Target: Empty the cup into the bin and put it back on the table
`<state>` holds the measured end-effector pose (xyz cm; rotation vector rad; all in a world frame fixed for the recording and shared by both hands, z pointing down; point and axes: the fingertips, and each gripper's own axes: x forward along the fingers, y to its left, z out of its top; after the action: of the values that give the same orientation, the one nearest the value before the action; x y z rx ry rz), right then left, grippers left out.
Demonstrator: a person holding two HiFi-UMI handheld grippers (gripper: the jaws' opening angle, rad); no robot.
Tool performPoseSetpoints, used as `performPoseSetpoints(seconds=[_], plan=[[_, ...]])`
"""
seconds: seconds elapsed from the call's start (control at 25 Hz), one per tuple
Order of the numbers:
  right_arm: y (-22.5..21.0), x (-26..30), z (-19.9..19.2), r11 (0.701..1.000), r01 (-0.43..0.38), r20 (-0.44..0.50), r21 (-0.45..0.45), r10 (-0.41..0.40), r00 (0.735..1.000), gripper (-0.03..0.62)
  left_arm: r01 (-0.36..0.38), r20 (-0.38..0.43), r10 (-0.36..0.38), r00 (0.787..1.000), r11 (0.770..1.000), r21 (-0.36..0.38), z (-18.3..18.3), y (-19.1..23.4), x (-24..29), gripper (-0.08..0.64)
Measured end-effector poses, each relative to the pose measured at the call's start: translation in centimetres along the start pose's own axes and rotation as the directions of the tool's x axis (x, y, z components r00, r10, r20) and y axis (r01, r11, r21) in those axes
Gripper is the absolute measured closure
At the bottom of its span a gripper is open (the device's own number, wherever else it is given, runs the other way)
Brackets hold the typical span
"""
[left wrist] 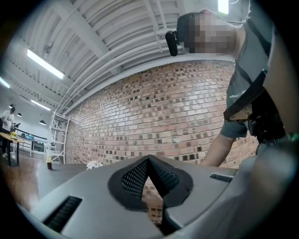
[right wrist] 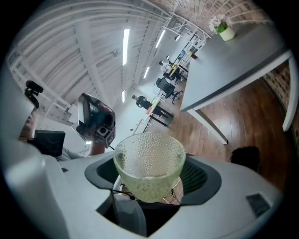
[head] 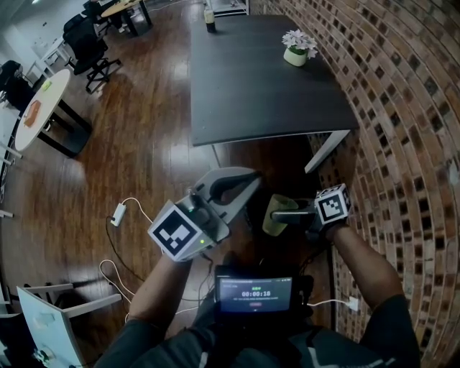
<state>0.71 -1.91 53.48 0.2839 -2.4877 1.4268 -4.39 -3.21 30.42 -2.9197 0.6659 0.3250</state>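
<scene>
Jaws of the right gripper (right wrist: 149,173) stand wide and are clamped on the cup (right wrist: 149,161), with the dark ribbed pads (right wrist: 195,173) pressed to either side of its wall. The left gripper (left wrist: 148,161) has its jaws together at the tips, and only brick shows through the slit lower down.

The one bit of writing I can read is on the small screen (head: 255,293) at the person's chest. It shows a timer whose digits look like 00:00:10; the line above it is too small to make out. The marker cube (head: 332,205) on the right gripper carries black-and-white square patterns.

The cup is pale greenish-yellow glass, see-through and dimpled all over with small bubbles. It is wide at the rim and narrows to a rounded base, and its mouth is turned toward the right gripper's camera.

From the head view the cup hangs over the wooden floor (head: 144,129) just in front of the person. It is short of the near end of the dark table (head: 266,93) and not touching it, with the left gripper close beside it but apart. Farther off, the table bears a white-flowered plant (head: 297,44) and a dark bottle (head: 209,18). The brick wall (head: 402,108) runs along the right, and a white charger (head: 118,213) with its cable lies on the floor to the left.
</scene>
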Motion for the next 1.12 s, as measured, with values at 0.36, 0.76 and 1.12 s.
performPoseSetpoints(seconds=[0.36, 0.76, 1.12], plan=[[-0.2, 1.0, -0.2, 0.995, -0.039, -0.005, 0.087, 0.039, 0.999, 0.204, -0.028, -0.012, 0.028, 1.000, 0.999, -0.015, -0.6, 0.8, -0.5, 0.566], [-2.1, 0.9, -0.5, 0.980, -0.038, -0.026, 0.193, 0.043, 0.999, 0.204, -0.033, -0.014, 0.032, 0.999, 0.999, -0.022, -1.1, 1.2, -0.3, 0.566], [-2.6, 1.3, -0.7, 0.935, -0.102, 0.022, 0.340, 0.100, 0.995, 0.204, -0.047, -0.016, 0.047, 0.999, 0.998, -0.029, -1.3, 1.5, -0.4, 0.566]])
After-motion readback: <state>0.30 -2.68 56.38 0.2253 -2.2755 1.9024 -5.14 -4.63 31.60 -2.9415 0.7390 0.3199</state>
